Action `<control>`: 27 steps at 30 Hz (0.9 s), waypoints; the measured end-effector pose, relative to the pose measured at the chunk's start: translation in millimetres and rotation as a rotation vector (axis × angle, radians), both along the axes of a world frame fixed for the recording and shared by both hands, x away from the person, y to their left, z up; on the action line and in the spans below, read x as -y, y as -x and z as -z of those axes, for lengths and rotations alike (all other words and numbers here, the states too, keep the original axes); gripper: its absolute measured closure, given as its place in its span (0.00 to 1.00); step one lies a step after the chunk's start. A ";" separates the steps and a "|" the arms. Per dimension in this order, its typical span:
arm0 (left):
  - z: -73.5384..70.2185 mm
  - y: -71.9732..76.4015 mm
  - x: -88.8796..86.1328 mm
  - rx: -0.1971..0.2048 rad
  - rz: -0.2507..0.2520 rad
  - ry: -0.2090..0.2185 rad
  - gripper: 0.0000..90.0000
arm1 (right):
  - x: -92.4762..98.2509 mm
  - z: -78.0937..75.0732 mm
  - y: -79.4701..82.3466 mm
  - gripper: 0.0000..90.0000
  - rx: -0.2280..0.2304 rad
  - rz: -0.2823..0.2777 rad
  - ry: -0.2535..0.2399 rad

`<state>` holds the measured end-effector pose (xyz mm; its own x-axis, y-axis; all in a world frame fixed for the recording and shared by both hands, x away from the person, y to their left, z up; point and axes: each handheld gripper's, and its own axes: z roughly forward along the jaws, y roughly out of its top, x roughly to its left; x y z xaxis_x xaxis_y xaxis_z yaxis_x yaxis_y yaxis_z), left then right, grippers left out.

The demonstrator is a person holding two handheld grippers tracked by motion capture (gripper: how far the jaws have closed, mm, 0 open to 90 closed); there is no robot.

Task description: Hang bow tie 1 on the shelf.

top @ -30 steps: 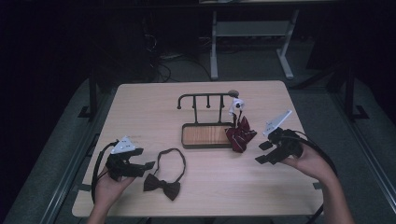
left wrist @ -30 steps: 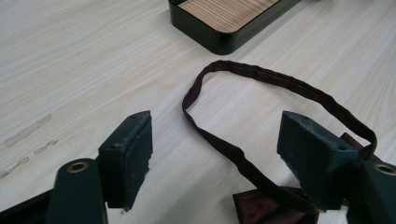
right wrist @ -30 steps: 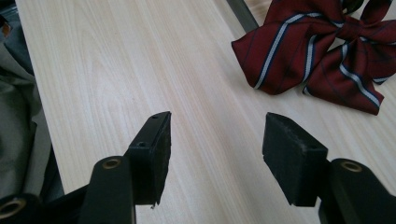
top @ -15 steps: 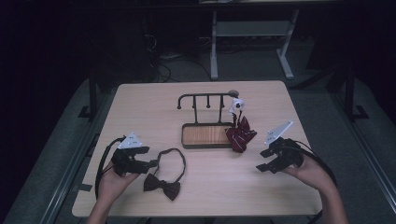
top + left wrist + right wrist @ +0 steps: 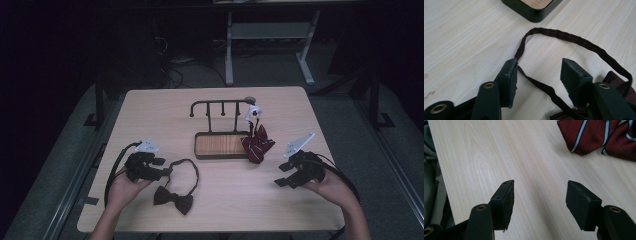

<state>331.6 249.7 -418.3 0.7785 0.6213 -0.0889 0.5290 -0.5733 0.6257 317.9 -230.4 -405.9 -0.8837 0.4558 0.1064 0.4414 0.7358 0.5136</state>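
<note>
A: Where is the dark bow tie (image 5: 173, 198)?

B: Flat on the table (image 5: 150, 115), near the front edge, its strap (image 5: 564, 37) looped toward the wooden tray of the rack (image 5: 220, 145). The left gripper (image 5: 162, 171) is at the strap; its 2 jaws have just been closing, with the strap lying between them, not yet pinched.

A: And the right gripper (image 5: 281, 174)?

B: Jaws apart over bare wood, nothing between them, near the striped bow tie (image 5: 257, 144).

A: How will it handle?

B: Light, limp, probably floppy. I'd pinch the thin strap, not the knot.
</note>
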 end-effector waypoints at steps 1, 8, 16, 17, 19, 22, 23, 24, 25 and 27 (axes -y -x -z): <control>1.7 -3.0 -0.1 -0.009 -0.006 0.004 0.55 | 0.1 -0.1 0.5 0.44 -0.006 0.005 -0.002; 1.7 -18.2 7.0 -0.030 -0.016 -0.035 0.58 | 1.8 -0.3 1.1 0.44 -0.001 0.002 -0.009; 7.7 -24.2 11.6 -0.044 -0.015 -0.049 0.62 | 5.2 -2.3 4.0 0.43 0.011 0.003 -0.020; 10.0 -24.2 11.6 -0.049 -0.017 -0.046 0.62 | 5.6 -2.6 4.3 0.44 0.011 0.002 -0.023; 12.7 -26.0 12.1 -0.056 -0.004 -0.085 0.63 | 5.6 -2.6 4.8 0.43 0.006 0.005 -0.026; 14.4 -26.2 14.8 -0.057 0.002 -0.090 0.64 | 4.3 -1.6 5.2 0.43 0.008 0.004 -0.017; 15.0 -26.5 15.7 -0.059 0.009 -0.098 0.64 | 4.0 -1.1 5.3 0.43 0.009 0.002 -0.016; 16.0 -26.6 16.8 -0.064 0.013 -0.099 0.65 | 3.7 -0.7 5.6 0.43 0.009 0.001 -0.017; 16.6 -26.9 17.2 -0.065 0.016 -0.104 0.67 | 3.7 -0.7 6.0 0.43 0.008 0.002 -0.016; 17.6 -27.0 17.5 -0.072 0.016 -0.110 0.67 | 3.8 -1.1 6.8 0.43 0.007 0.004 -0.019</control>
